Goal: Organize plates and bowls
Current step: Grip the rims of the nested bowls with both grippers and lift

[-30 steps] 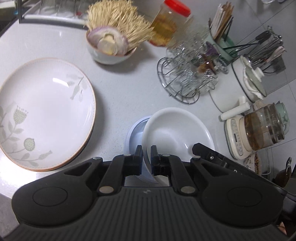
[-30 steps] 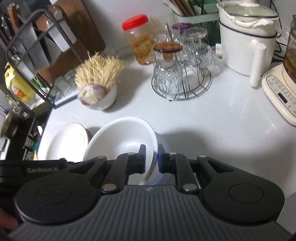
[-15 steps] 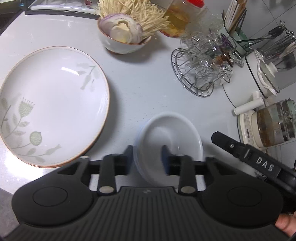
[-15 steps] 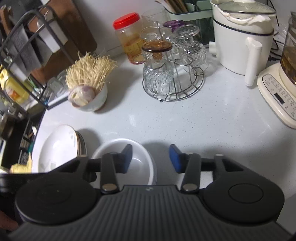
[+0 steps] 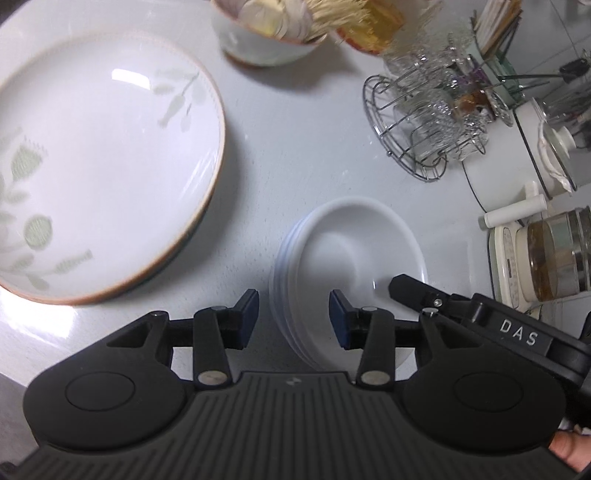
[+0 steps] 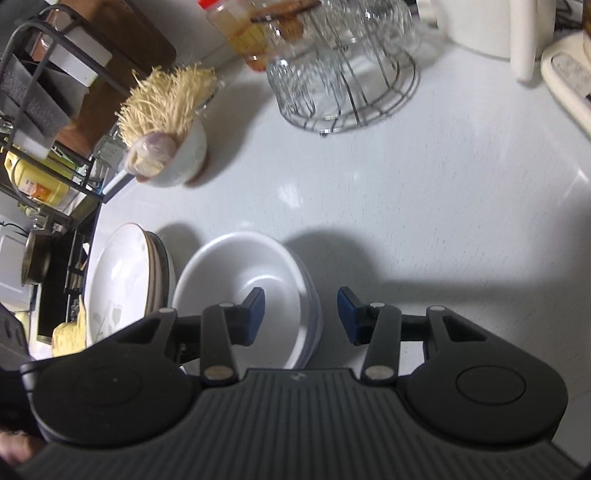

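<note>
A stack of white bowls (image 5: 354, 240) stands on the pale counter, right of a stack of flower-patterned plates (image 5: 103, 147). My left gripper (image 5: 293, 306) is open, its blue pads astride the left rim of the bowls without touching it. One of my right gripper's fingers (image 5: 406, 291) reaches over the stack's right side. In the right wrist view the bowls (image 6: 240, 273) sit beside the plates (image 6: 122, 280). My right gripper (image 6: 301, 308) straddles their right rim; its jaws are closing a little, and the pads stay clear of the rim.
A bowl of onion and dry noodles (image 5: 266, 33) stands behind the plates. A wire rack of glasses (image 5: 424, 122), a white pot (image 5: 535, 155) and a glass kettle (image 5: 554, 258) line the right. A black rack (image 6: 37, 92) and the counter's edge lie left.
Both grippers were shut on the rim of a tilted white bowl. They have let go and opened, the bowl now rests nested on the stack, and both hands have sunk lower.
</note>
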